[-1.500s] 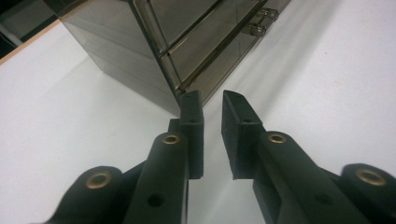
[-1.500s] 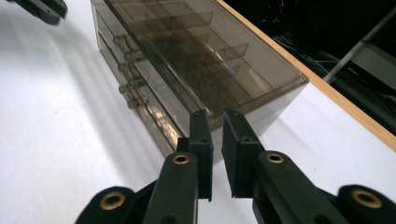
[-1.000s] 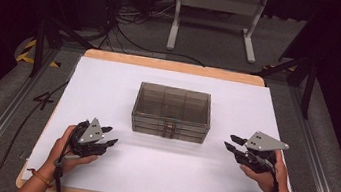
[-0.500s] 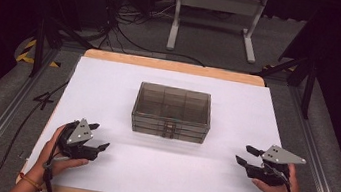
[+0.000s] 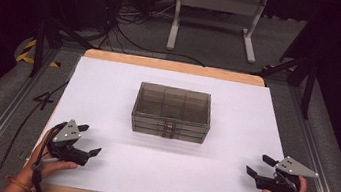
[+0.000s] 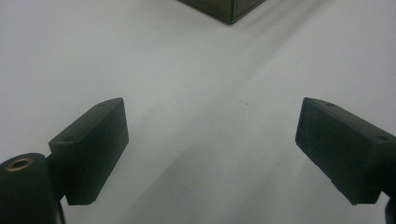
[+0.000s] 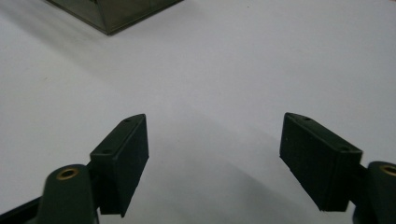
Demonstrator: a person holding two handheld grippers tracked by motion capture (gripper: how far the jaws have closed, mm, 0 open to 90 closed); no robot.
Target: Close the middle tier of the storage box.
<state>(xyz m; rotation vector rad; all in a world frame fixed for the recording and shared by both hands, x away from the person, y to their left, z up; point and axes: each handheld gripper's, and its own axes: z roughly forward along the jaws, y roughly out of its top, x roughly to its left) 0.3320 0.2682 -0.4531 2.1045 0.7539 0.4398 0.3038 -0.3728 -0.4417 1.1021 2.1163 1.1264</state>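
So the clear plastic box sits shut mid-tabletop, well apart from both hands. The left gripper and right gripper rest near the front corners — jaws have just been opening, now wide, nothing between them.

No writing, label, brand or number can be read anywhere in these pictures; the translucent smoke-grey plastic compartment box carries no legible marking on its lid or front; the white sheet covering the wooden table is blank; the grey three-cornered plates and the black jaws bear nothing readable; the only sign-like mark is a patch of yellow-and-black striped hazard tape on the grey floor at the far left, and it holds no words.
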